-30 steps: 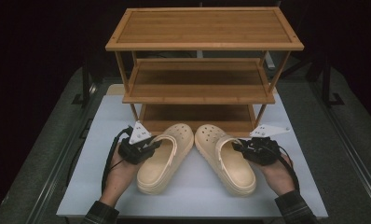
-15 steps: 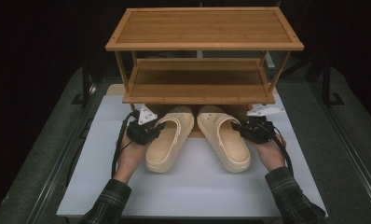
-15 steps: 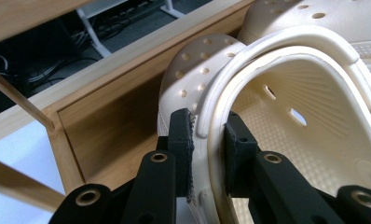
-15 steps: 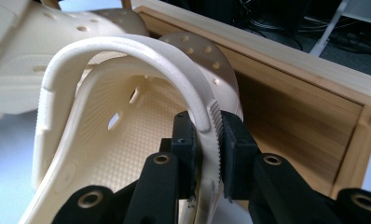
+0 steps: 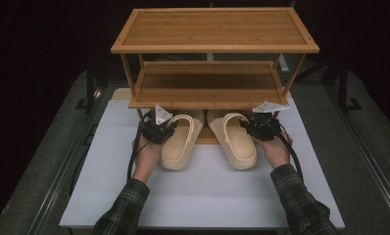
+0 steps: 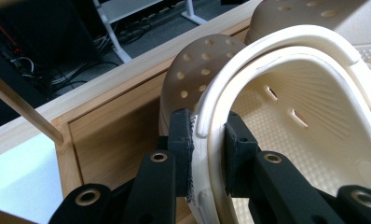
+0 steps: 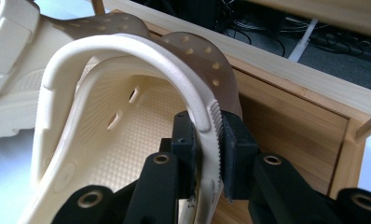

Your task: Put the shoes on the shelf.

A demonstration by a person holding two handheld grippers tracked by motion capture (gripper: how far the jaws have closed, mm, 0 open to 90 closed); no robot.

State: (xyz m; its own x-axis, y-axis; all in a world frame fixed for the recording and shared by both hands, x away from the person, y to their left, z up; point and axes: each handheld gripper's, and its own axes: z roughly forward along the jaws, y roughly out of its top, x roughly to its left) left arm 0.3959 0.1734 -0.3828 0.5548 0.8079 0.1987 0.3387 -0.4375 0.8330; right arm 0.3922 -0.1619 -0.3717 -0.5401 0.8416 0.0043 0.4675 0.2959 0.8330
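Two cream clogs lie side by side with their toes under the bamboo shoe rack [image 5: 212, 49]. The left clog [image 5: 179, 147] is held at its outer wall by my left gripper [image 5: 159, 131], whose pads [image 6: 181, 144] pinch the clog's rim [image 6: 207, 140]. The right clog [image 5: 237, 144] is held the same way by my right gripper [image 5: 257, 128], its pads [image 7: 235, 140] shut on the ribbed rim [image 7: 211, 130]. Both clogs' toes rest over the rack's bottom shelf [image 6: 104, 126], heels still out on the white mat [image 5: 203, 196].
The rack has a top shelf, a middle shelf [image 5: 207, 85] and a low bottom shelf [image 7: 286, 102], standing at the far end of the mat. Thin rack posts [image 5: 128, 73] flank the opening. Dark floor with cables lies behind.
Both hands have pushed forward towards the rack, carrying the clogs with them. The clogs' toes have gone from in front of the rack to under the middle shelf.
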